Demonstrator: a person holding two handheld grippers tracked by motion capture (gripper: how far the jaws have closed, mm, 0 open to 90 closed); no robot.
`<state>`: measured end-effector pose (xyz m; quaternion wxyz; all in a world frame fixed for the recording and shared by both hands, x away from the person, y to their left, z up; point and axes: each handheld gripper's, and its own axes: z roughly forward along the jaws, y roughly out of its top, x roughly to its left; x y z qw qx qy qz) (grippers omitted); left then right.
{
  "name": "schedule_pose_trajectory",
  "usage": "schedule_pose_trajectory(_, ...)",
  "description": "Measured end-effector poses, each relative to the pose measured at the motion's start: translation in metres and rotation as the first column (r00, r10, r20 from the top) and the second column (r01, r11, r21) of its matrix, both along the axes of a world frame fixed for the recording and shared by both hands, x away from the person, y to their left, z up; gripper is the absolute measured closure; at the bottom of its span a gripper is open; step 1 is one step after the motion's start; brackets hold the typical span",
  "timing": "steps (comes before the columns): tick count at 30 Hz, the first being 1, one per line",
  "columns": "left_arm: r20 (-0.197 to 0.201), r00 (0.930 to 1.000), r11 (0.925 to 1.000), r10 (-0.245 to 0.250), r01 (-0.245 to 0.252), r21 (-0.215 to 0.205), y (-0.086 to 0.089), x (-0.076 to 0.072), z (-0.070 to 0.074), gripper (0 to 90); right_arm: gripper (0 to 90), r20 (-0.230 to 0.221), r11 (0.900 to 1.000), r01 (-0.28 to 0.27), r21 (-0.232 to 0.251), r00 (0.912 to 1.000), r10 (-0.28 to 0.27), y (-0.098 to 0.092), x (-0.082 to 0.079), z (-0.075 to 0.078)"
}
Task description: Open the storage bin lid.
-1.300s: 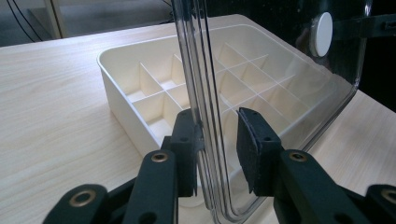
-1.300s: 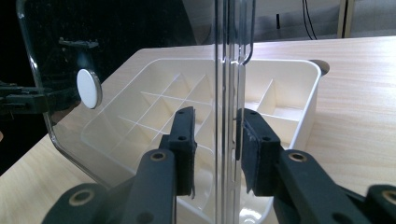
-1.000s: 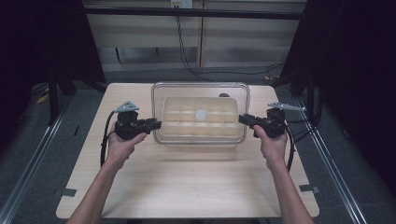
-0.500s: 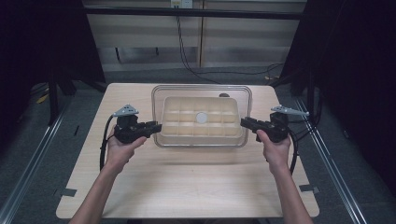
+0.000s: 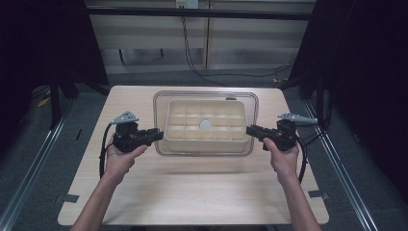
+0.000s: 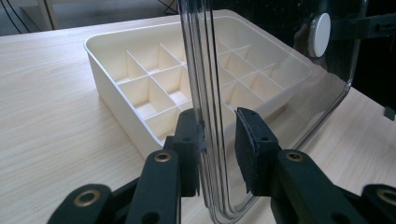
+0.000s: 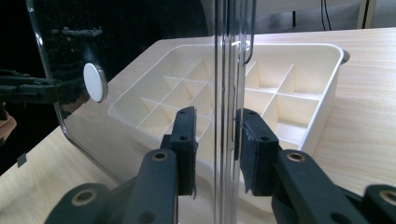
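Two grippers hold one clear lid (image 5: 206, 122) by its short edges, level above a cream divided tray (image 5: 206, 139) at the centre of the high view. The left gripper (image 5: 156, 135), left of centre, has its pads clamped on the lid's rim (image 6: 212, 140); the right gripper (image 5: 249, 130), right of centre, is clamped on the opposite rim (image 7: 229, 140). A white round knob (image 5: 205, 125) sits mid-lid. The tray rests on the wooden worktop (image 5: 192, 192).
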<state>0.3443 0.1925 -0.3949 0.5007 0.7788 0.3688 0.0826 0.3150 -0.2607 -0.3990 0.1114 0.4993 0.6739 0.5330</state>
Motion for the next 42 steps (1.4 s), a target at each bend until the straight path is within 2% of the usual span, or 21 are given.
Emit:
schedule_pose_trajectory(6,0.003,1.0000,0.9995,0.000,0.000,0.030,-0.002,-0.009,-0.003,71.1,67.7,0.003,1.000,0.006,-0.025,1.0000,-0.006,0.004,-0.005,0.000)
schedule_pose_trajectory(7,0.007,1.0000,0.9998,0.002,-0.002,0.022,-0.002,-0.011,-0.005,70.9,67.4,-0.001,1.000,0.013,-0.028,0.9999,-0.013,0.004,-0.006,-0.001)
schedule_pose_trajectory(12,-0.002,1.0000,0.9994,-0.003,0.003,0.035,-0.002,-0.016,-0.008,71.2,67.6,-0.007,0.999,0.002,-0.033,1.0000,-0.002,0.003,-0.011,-0.004)
schedule_pose_trajectory(15,-0.011,0.9997,0.9990,-0.021,0.022,0.039,-0.001,-0.019,-0.008,71.4,67.6,-0.007,0.999,-0.003,-0.041,1.0000,0.002,0.003,-0.015,-0.003)
schedule_pose_trajectory(19,-0.014,0.9994,0.9984,-0.033,0.034,0.045,-0.003,-0.021,-0.008,71.7,68.1,0.000,1.000,0.010,-0.015,1.0000,-0.010,0.001,-0.022,-0.001)
schedule_pose_trajectory(24,-0.016,0.9991,0.9981,-0.040,0.041,0.046,-0.004,-0.025,-0.007,71.7,68.0,-0.009,0.999,0.006,-0.033,0.9999,-0.006,-0.001,-0.028,-0.004)
schedule_pose_trajectory(33,-0.020,0.9981,0.9963,-0.058,0.059,0.063,-0.003,-0.037,-0.009,72.3,68.0,-0.022,1.000,-0.004,-0.030,0.9998,0.003,-0.002,-0.041,-0.007)
schedule_pose_trajectory(37,-0.029,0.9975,0.9961,-0.065,0.066,0.059,-0.002,-0.042,-0.012,72.5,68.3,-0.023,0.999,-0.020,-0.040,0.9996,0.019,-0.002,-0.046,-0.006)
schedule_pose_trajectory(39,-0.048,0.9964,0.9969,-0.070,0.072,0.032,-0.002,-0.043,-0.014,72.9,68.4,-0.026,0.999,-0.020,-0.040,0.9995,0.019,-0.003,-0.048,-0.006)
schedule_pose_trajectory(42,-0.039,0.9972,0.9976,-0.065,0.066,0.021,-0.003,-0.048,-0.016,73.0,68.8,-0.029,0.999,-0.021,-0.042,0.9994,0.020,-0.005,-0.050,-0.005)
